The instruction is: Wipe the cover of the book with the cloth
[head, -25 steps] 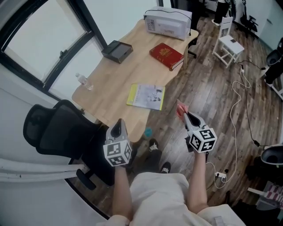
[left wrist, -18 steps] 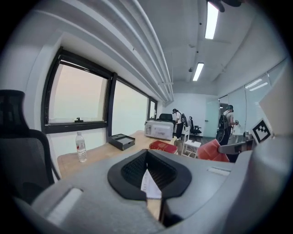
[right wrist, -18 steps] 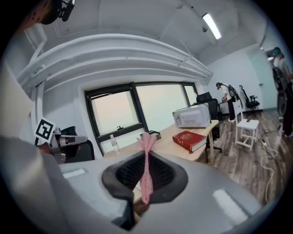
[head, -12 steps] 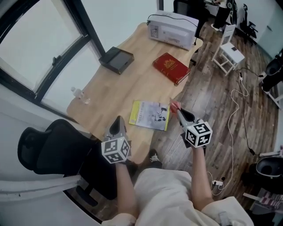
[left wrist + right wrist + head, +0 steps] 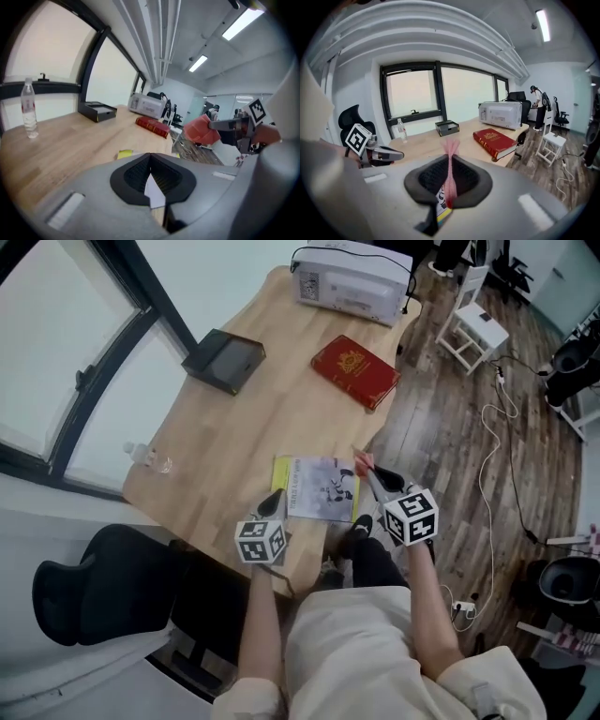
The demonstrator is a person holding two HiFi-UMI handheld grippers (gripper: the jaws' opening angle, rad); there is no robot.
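A thin yellow-and-white book (image 5: 316, 489) lies flat near the table's front edge. A thick red book (image 5: 356, 369) lies farther back on the right. My right gripper (image 5: 366, 468) is shut on a pink cloth (image 5: 362, 463), which hangs at the thin book's right edge. In the right gripper view the cloth (image 5: 450, 168) stands pinched between the jaws, with the book's corner (image 5: 442, 206) just below. My left gripper (image 5: 273, 504) hovers over the thin book's left front corner, its jaws together and nothing held. From the left gripper view, the cloth (image 5: 201, 131) shows at the right.
A white printer (image 5: 352, 282) stands at the far end of the wooden table (image 5: 234, 427). A black box (image 5: 223, 360) and a water bottle (image 5: 150, 457) sit along the window side. A black office chair (image 5: 94, 587) is at the lower left. A white stool (image 5: 476, 329) and cables are on the floor at right.
Both grippers have moved forward and down towards the thin book. The left one now reaches over the table's front edge, and the right one has brought the cloth to the book's right edge.
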